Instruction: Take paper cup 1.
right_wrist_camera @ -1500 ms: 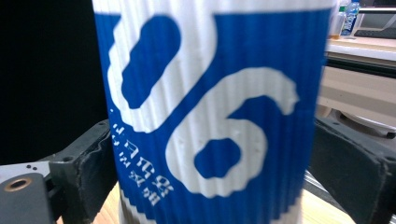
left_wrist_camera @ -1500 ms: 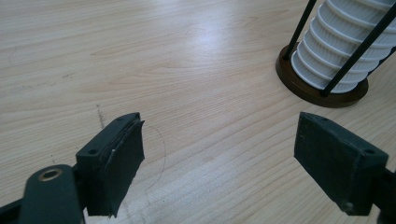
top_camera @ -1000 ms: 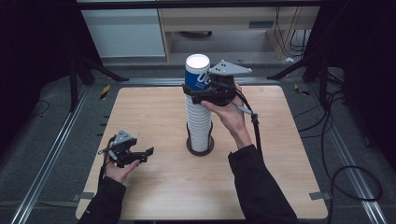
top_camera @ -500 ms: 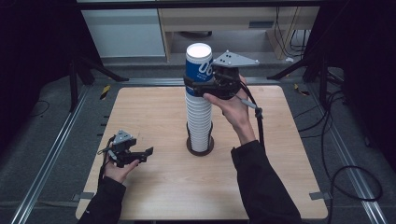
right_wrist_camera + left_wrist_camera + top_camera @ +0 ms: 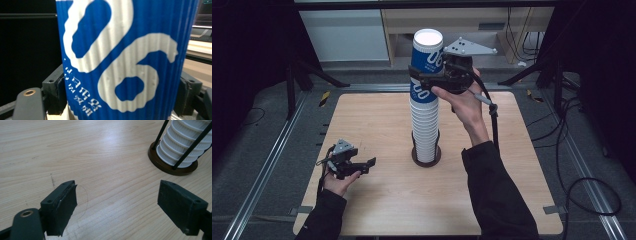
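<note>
A tall stack of white ribbed paper cups (image 5: pixel 426 125) stands in a dark round holder (image 5: pixel 426 158) at the table's middle. At its top is a blue cup with white print (image 5: pixel 426 57), lifted partly out of the stack. My right gripper (image 5: pixel 432 79) is shut on this blue cup (image 5: pixel 125 57), jaws pressing both its sides. My left gripper (image 5: pixel 362 166) rests low over the table's front left, open, with bare wood between its jaws (image 5: pixel 117 205). The stack's base (image 5: pixel 180 147) and holder rods appear at the upper right of the left gripper view.
The wooden table (image 5: pixel 362 120) has free room on all sides of the stack. Metal rails (image 5: pixel 267 165) run along both table sides. Cables (image 5: pixel 572 180) lie on the floor at the right. A pale cabinet (image 5: pixel 347 30) stands behind the table.
My right gripper has risen with the blue cup, pulling it higher out of the stack. The left gripper has stayed where it was.
</note>
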The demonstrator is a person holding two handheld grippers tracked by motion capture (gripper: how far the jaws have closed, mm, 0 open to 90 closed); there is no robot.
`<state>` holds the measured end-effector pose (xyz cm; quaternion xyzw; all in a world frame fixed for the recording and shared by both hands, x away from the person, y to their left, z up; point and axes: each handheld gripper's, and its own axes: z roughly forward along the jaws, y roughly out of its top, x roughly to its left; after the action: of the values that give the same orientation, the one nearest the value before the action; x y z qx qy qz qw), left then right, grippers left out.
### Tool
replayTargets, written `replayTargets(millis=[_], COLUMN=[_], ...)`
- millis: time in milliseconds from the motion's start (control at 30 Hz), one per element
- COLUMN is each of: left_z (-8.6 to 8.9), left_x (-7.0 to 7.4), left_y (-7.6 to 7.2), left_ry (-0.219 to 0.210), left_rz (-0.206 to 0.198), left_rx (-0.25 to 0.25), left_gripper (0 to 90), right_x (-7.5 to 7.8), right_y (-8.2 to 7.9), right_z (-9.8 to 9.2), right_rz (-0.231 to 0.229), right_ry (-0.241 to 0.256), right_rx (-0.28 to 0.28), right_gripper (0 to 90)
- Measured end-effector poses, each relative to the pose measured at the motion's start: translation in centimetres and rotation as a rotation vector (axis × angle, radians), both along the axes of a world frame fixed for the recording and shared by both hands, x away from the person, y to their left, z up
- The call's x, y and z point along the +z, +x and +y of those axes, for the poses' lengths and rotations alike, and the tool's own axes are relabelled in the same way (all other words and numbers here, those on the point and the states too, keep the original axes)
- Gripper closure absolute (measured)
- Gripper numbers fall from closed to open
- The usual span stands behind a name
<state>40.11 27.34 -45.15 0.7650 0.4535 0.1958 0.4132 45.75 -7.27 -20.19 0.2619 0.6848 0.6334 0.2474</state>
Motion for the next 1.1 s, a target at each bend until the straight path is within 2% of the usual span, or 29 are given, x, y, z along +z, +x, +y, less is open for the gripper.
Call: replayTargets(millis=[233,333,500,533,733,867,1100], left_z=[0.1,0.1,0.1,0.1,-0.1,-0.1,-0.4], left_x=[0.1,0.1,0.3,0.3,0.5,0.6,0.8], left_y=[0.0,0.0,-0.1,-0.1,-0.3,-0.3,-0.4], left_ry=[-0.003,-0.006,-0.008,-0.008,-0.007,-0.006,-0.004], left_rz=[-0.002,-0.002,-0.007,-0.007,-0.009,-0.009,-0.011], left_rx=[0.003,0.005,0.003,0.002,-0.004,-0.009,-0.018], left_gripper=[15.2,15.2,15.3,15.3,15.3,15.4,15.3], right_x=[0.9,1.1,0.9,0.6,-0.7,-1.8,-4.0], right_y=[-0.5,-0.9,-1.6,-2.0,-2.9,-3.4,-3.8], right_z=[-0.8,-1.6,-3.3,-4.2,-6.8,-8.2,-9.9], right_rz=[-0.027,-0.044,-0.048,-0.049,-0.033,-0.022,0.014], right_ry=[0.025,0.015,0.007,0.003,-0.013,-0.036,-0.037], right_rx=[-0.004,-0.022,-0.045,-0.057,-0.086,-0.105,-0.115], right_gripper=[19.0,19.1,19.1,19.1,19.2,19.2,19.2])
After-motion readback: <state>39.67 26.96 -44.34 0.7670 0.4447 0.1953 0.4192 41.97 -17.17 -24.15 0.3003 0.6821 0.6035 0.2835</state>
